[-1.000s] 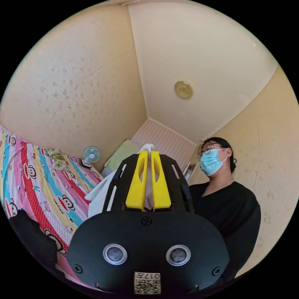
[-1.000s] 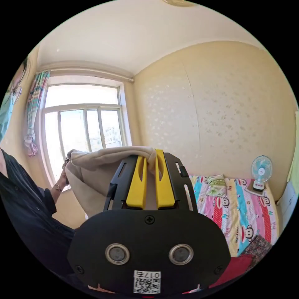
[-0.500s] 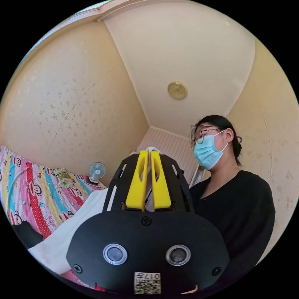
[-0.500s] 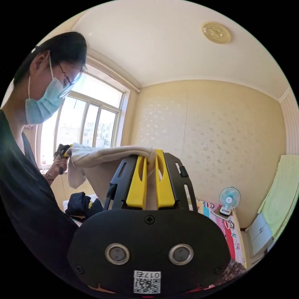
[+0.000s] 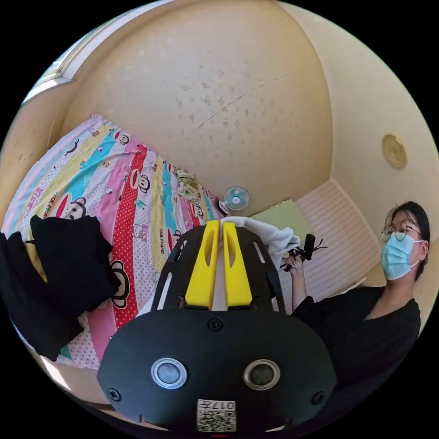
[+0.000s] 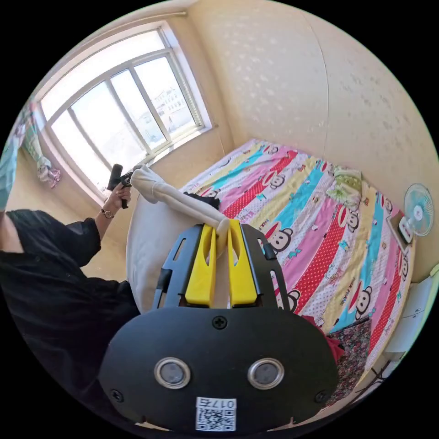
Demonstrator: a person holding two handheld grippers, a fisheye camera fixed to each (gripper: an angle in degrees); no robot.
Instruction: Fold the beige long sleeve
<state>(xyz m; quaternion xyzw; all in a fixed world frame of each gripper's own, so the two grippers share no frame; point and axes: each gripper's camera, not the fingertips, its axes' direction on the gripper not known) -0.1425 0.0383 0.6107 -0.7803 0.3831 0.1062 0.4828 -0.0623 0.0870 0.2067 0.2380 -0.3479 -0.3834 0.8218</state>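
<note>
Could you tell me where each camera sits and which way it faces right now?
Left gripper view: rides behind the left gripper, shut on the beige top; faces the wall, the striped bed and a small fan; the person's hand and torso show at right.
Right gripper view: rides behind the right gripper, shut on the same top; faces the bed, window and fan; the person's other hand and torso show at left.
Shared: top, bed, fan, person.
</note>
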